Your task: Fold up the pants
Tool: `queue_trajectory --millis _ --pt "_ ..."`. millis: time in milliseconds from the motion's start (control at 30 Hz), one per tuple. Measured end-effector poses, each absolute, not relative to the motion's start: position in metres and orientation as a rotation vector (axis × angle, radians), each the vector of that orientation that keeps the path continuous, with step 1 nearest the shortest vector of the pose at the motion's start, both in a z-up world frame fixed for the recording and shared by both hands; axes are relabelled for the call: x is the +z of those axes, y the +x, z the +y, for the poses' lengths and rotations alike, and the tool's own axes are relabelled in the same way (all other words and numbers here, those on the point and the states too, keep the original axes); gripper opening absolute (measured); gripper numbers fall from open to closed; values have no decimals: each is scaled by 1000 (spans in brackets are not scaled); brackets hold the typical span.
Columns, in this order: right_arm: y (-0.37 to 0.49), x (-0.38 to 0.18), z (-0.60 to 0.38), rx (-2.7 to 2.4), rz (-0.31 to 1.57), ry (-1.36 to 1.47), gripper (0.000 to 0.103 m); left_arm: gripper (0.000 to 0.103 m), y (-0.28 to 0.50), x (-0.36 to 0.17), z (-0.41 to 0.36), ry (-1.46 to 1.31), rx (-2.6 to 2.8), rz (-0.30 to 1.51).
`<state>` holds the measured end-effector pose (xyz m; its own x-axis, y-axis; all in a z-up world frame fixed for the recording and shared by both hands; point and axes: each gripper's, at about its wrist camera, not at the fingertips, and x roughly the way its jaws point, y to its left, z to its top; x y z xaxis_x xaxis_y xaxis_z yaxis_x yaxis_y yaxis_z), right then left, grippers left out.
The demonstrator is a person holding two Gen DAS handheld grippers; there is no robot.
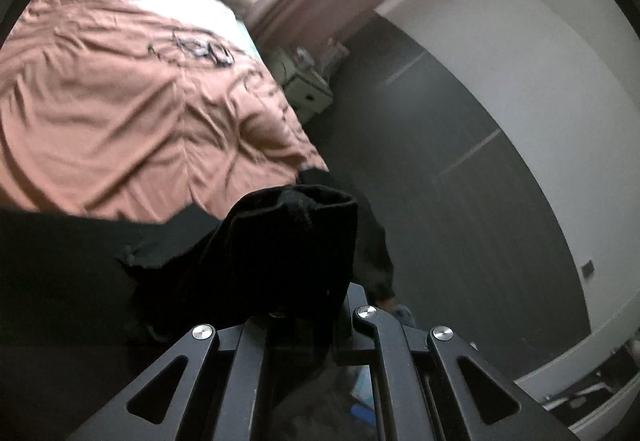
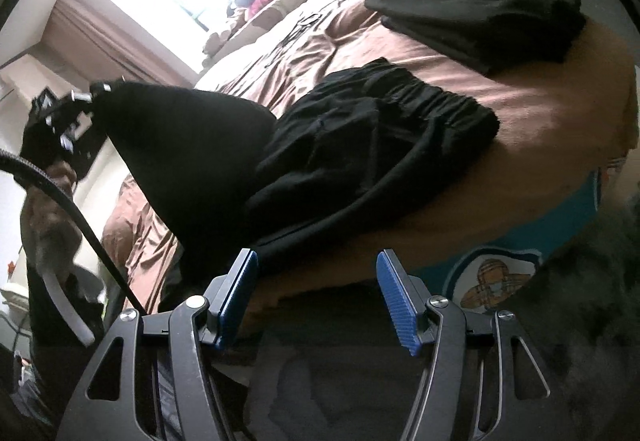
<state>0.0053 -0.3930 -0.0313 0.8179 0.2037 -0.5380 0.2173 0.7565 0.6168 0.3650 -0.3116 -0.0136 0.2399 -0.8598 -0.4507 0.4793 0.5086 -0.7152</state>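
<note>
Black pants (image 2: pixel 360 145) lie on the brown bedsheet (image 2: pixel 540 113), their elastic waistband (image 2: pixel 448 101) toward the right. One leg end (image 2: pixel 180 129) is lifted off the bed to the left by my left gripper (image 2: pixel 94 93), which a hand (image 2: pixel 52 177) carries. In the left wrist view that gripper (image 1: pixel 308 313) is shut on a bunch of the black cloth (image 1: pixel 288 241), which hides its fingertips. My right gripper (image 2: pixel 318 297) stands open at the bed's near edge, just short of the pants. Nothing is between its blue pads (image 2: pixel 240 293).
A folded black garment (image 2: pixel 480 1) sits on the far right of the bed. Pillows and a heap of clothes (image 2: pixel 272 1) lie by the bright window. A small nightstand (image 1: pixel 308 89) stands beside the bed on the dark floor (image 1: pixel 460 181). A cable (image 2: pixel 80 217) hangs at left.
</note>
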Motion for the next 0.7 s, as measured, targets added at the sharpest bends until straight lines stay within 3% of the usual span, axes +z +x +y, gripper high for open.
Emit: queue_trajectory --millis 100,167,233,333,400,700 --pt "3 -27 -396 -22 621 734 60 4 355 -25 -324 -466 -1004 964" --pt "2 -24 -398 -31 614 746 60 10 350 -32 -336 -440 -1020 1003" --pt "3 -25 -403 -39 609 751 60 26 345 -41 -349 -413 -1046 1054" --pt "-1 -23 -408 -55 607 746 60 65 329 -54 -363 -363 -1093 1106" --pt "-4 -21 -410 -67 605 740 60 74 317 -63 -368 -305 -1103 1126" --pt "-16 -13 -414 -94 596 718 60 80 297 -82 -327 -184 -1032 1150"
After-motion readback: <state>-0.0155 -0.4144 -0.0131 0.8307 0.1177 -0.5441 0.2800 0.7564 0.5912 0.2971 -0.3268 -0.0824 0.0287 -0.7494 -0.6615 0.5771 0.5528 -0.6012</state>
